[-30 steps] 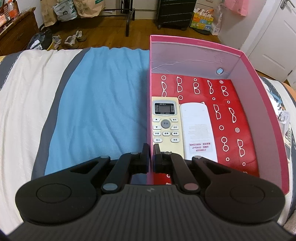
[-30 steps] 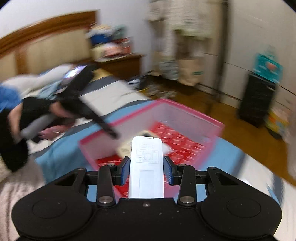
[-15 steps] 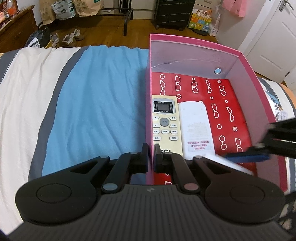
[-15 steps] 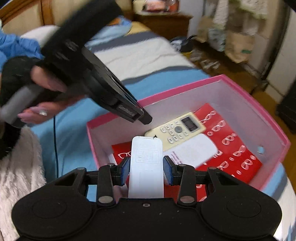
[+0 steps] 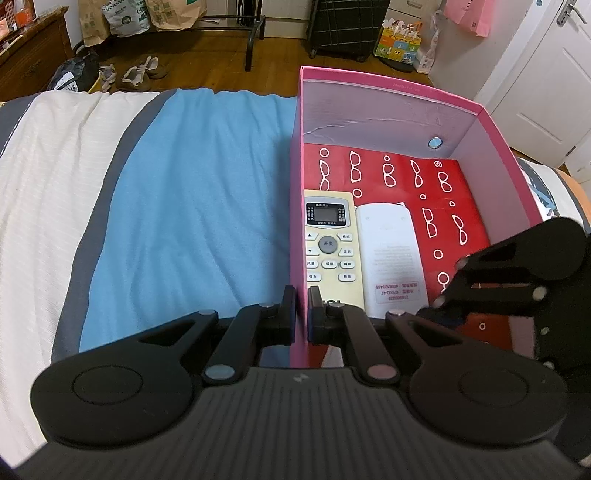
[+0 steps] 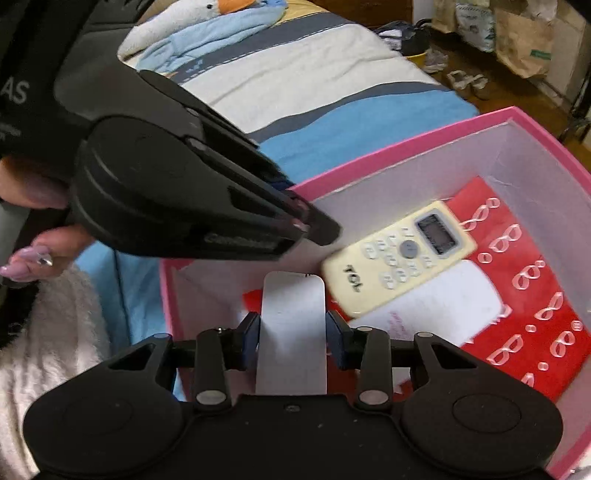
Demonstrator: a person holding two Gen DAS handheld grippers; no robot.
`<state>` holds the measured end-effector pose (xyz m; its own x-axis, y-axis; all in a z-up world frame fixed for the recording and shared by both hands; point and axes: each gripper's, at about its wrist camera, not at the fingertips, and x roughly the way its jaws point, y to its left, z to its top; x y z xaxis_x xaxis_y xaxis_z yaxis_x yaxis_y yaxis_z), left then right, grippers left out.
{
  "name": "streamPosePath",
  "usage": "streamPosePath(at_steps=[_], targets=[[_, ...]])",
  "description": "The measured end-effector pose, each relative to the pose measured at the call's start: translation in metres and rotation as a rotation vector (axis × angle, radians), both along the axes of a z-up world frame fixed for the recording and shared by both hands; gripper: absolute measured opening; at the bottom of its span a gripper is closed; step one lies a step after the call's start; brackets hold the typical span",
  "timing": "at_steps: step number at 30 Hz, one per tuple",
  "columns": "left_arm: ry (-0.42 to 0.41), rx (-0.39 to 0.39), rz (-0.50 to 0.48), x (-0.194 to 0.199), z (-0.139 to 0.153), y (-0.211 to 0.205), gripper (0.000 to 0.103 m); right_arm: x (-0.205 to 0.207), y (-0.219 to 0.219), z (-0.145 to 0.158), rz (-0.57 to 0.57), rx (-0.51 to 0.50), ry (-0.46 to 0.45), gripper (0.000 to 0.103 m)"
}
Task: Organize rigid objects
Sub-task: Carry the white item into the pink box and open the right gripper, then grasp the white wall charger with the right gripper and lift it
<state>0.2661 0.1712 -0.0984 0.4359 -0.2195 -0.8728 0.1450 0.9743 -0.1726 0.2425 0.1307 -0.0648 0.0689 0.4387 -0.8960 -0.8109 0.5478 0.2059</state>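
A pink box (image 5: 391, 86) with a red glasses-print floor stands on the bed. In it lie a cream remote (image 5: 330, 251) with its buttons up and a white remote (image 5: 391, 251) face down beside it. My left gripper (image 5: 301, 317) is shut on the box's left wall near the front corner. Seen from the right wrist, its tip (image 6: 325, 232) sits on the pink rim (image 6: 406, 147). My right gripper (image 6: 293, 332) hangs inside the box's near end with another white remote (image 6: 293, 306) between its fingers. Its jaws are opening and a thin gap shows at the right pad.
The bed has a blue, grey and white striped cover (image 5: 184, 221). Beyond its far edge are shoes (image 5: 140, 72), paper bags and a black suitcase (image 5: 347, 26) on the wood floor. A hand (image 6: 37, 251) holds the left gripper; a plush toy (image 6: 207, 22) lies on the bed.
My right gripper swung down into the box with the white remote and now shows at the right of the left wrist view. Its pads have parted slightly. The left gripper stayed put.
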Motion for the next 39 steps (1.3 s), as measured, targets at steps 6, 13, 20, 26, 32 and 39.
streamPosePath(at_steps=[6,13,20,26,32,39], targets=[[0.013,-0.023,0.026,0.002,-0.001,0.001,0.006,-0.024,-0.038,0.029,-0.092,0.082,-0.104,0.058],[0.019,-0.001,0.039,0.003,0.0,-0.002,0.005,-0.063,-0.124,0.071,-0.286,0.247,-0.328,0.076],[0.005,0.023,0.044,0.004,0.002,-0.006,0.005,-0.063,-0.227,0.072,-0.568,0.15,-0.258,0.075],[0.006,0.049,0.039,0.0,0.003,-0.009,0.005,-0.058,-0.281,0.039,-0.789,0.183,-0.133,0.074],[0.007,0.056,0.052,0.001,0.001,-0.008,0.003,-0.058,-0.3,0.017,-0.878,0.076,-0.22,0.065],[0.023,0.053,0.05,0.003,-0.003,-0.009,0.003,-0.047,-0.294,0.0,-0.761,-0.104,-0.342,0.052]])
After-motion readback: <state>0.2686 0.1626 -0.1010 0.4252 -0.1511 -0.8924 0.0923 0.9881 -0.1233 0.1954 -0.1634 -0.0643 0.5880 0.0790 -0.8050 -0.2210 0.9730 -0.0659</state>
